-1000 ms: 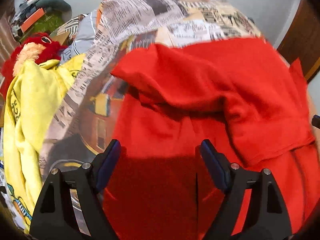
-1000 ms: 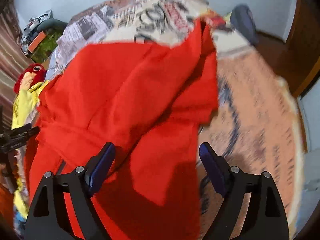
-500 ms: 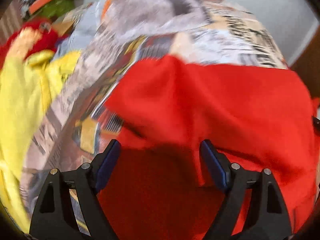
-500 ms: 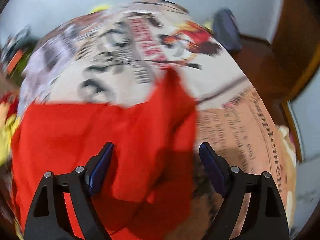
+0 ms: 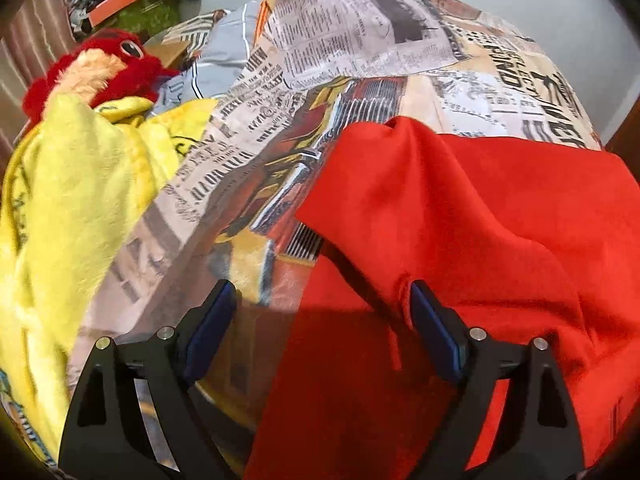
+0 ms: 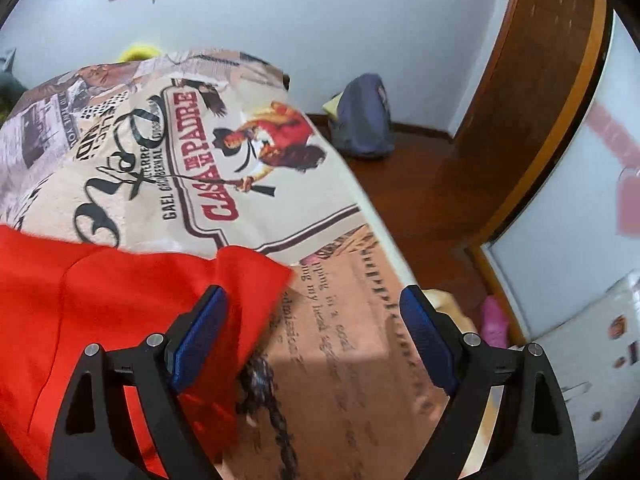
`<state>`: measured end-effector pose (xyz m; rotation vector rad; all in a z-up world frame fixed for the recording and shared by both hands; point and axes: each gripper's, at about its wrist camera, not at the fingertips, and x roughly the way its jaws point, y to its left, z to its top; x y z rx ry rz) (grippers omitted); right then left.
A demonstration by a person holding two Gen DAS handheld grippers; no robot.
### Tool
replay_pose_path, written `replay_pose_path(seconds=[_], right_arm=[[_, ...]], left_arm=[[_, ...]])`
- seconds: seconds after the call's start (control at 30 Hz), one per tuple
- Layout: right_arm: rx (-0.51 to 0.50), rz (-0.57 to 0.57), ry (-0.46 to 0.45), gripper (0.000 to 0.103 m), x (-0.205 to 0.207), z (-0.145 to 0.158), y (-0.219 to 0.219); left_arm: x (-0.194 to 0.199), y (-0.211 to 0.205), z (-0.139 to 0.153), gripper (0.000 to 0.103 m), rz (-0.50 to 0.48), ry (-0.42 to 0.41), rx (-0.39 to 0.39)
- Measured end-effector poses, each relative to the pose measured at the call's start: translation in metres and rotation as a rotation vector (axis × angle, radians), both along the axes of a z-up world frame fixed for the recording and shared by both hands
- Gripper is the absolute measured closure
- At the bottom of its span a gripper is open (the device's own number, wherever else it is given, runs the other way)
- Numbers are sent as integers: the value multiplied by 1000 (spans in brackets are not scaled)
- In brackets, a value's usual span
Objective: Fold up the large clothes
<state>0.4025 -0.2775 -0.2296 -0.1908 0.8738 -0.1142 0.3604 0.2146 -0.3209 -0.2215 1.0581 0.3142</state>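
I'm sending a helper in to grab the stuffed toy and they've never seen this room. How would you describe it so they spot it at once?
Start at the bed with the newspaper-print bedspread. Along one side lies a crumpled yellow blanket, and the plush toy sits at its far end. It is the only furry thing with a face: shaggy red, a tan patch, one big dark eye, unlike the smooth red garment.

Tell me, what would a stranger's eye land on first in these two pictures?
Most likely the bright red fabric garment, lying rumpled over the near right side of the bed. Under it spreads a bedspread printed with old newspaper pages and posters, with a yellow fleece blanket and a red plush toy heaped at its left. Both black two-finger grippers with blue pads, left and right, stand open, holding nothing.
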Motion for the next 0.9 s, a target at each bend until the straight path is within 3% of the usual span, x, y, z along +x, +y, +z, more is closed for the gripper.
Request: replay_pose_path(seconds=[0.1, 0.33, 0.5, 0.7, 0.9], right_arm=[[9, 63, 4, 18, -19, 21, -1], [168, 193, 52, 16, -85, 58, 2], [164, 275, 52, 16, -134, 75, 17], [182, 329, 82, 16, -175, 74, 24], [213, 314, 165, 16, -199, 47, 20]], left_arm=[[-16, -4, 18, 16, -36, -12, 19], [-70, -13, 75, 15, -98, -87, -21], [-111, -20, 110, 15, -131, -136, -32], [-152, -32, 125, 15, -170, -145, -26], [-184, -44, 106, 15, -205, -91, -34]])
